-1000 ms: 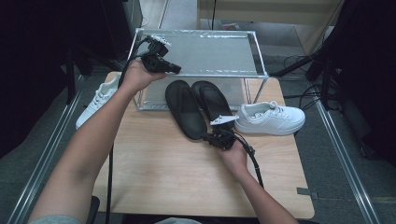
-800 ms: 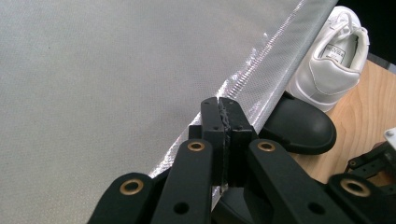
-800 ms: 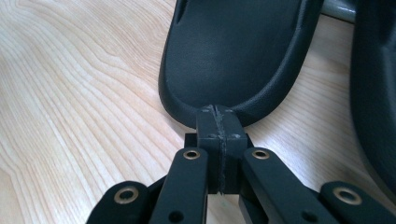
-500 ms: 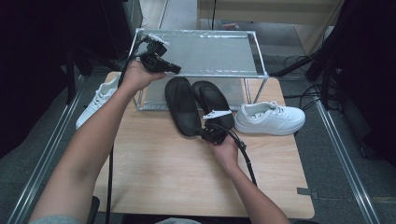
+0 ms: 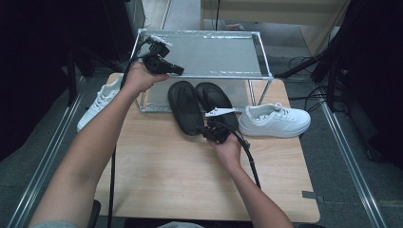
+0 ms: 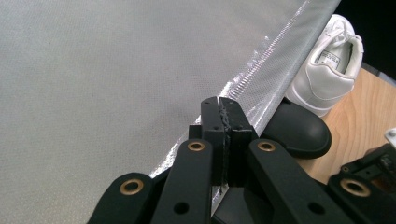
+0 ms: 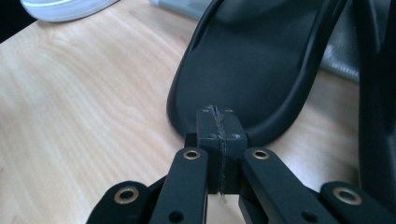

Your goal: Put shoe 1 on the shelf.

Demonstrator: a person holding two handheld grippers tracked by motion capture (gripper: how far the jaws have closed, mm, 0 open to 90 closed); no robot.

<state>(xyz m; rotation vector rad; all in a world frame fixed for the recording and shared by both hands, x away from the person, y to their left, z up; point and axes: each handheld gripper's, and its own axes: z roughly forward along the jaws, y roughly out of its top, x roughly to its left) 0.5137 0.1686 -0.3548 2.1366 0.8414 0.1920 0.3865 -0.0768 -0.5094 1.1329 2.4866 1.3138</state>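
Two black slippers lie side by side, toes under a metal rack: the left slipper [image 5: 183,107] [image 7: 252,56] and the right slipper [image 5: 216,102] [image 7: 378,93]. My right gripper [image 5: 206,132] [image 7: 219,121] is shut and empty, its tips right at the heel rim of the left slipper. My left gripper [image 5: 179,71] [image 6: 223,109] is shut too, held above the front edge of the rack's grey top shelf [image 5: 209,54] [image 6: 93,70]. In the left gripper view a black slipper [image 6: 299,135] and the right gripper [image 6: 369,179] appear below the shelf edge.
A white sneaker [image 5: 274,119] [image 6: 327,65] stands on the wooden table [image 5: 180,175] right of the slippers. Another white sneaker [image 5: 102,99] sits at the table's left edge beside the rack. Cables trail from both grippers toward the person.
My right gripper has moved left and a little farther from the person, from behind the right slipper to the left slipper's heel. The left hand has stayed put.
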